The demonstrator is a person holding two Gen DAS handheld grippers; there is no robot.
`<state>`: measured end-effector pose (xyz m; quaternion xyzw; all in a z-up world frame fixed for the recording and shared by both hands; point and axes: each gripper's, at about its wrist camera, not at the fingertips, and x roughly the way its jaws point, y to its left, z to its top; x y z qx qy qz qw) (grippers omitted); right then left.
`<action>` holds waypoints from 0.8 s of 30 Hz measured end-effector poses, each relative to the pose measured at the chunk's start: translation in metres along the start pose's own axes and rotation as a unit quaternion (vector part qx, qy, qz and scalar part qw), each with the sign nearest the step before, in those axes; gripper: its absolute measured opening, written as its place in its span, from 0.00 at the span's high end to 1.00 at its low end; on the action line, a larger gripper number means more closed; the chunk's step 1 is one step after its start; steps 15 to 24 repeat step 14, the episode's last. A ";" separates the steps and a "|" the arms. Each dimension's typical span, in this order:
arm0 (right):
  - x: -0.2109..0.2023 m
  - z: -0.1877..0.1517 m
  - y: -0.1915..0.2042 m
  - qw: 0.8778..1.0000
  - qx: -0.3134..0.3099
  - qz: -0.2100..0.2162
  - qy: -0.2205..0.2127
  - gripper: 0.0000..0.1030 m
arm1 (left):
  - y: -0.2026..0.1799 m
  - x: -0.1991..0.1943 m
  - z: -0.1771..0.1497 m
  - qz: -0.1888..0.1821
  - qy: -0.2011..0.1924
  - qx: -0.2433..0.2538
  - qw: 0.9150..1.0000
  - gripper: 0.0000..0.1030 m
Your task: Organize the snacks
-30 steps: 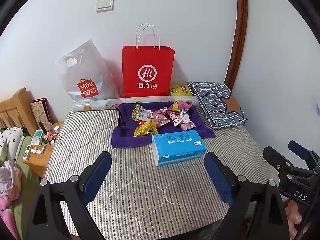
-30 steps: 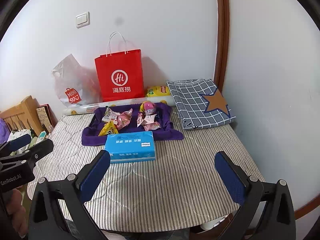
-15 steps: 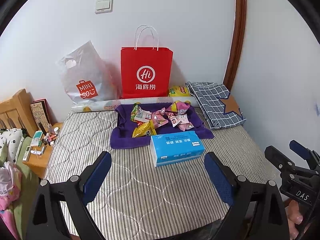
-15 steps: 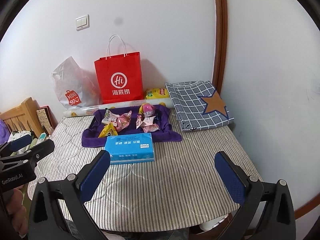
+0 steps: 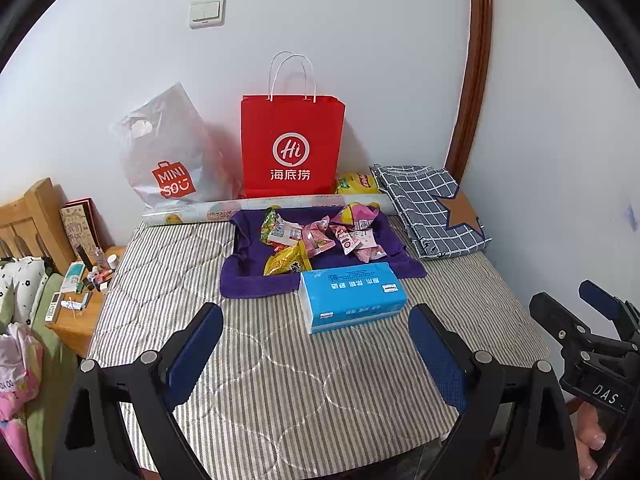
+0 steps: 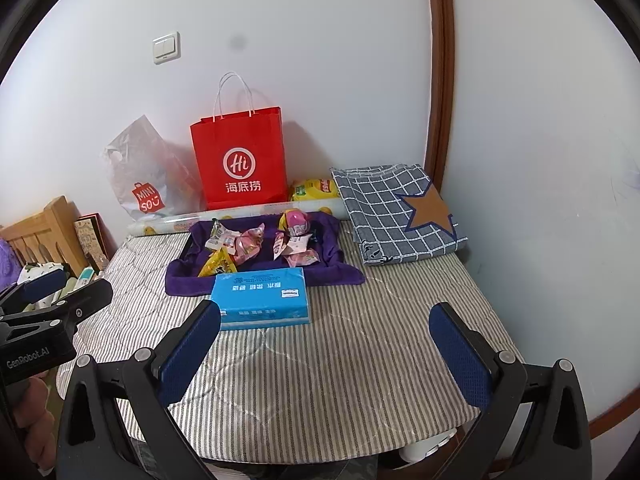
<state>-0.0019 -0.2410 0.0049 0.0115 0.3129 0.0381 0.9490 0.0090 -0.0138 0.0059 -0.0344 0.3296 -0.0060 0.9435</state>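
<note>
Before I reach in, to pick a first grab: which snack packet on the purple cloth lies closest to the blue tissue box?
The yellow packet, at the cloth's near edge beside the tissue box; the pink packets lie farther back.

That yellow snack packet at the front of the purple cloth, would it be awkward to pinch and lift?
The yellow snack packet looks crinkled and puffy, so it probably weighs little and gives under a pinch. Its glossy film may be slippery. Lying loose on the purple cloth, it would likely slide rather than roll.
</note>
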 end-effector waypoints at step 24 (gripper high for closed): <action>-0.001 0.001 0.003 1.000 -0.003 0.004 -0.001 0.00 | 0.001 -0.001 0.000 0.007 -0.007 0.004 1.000 0.09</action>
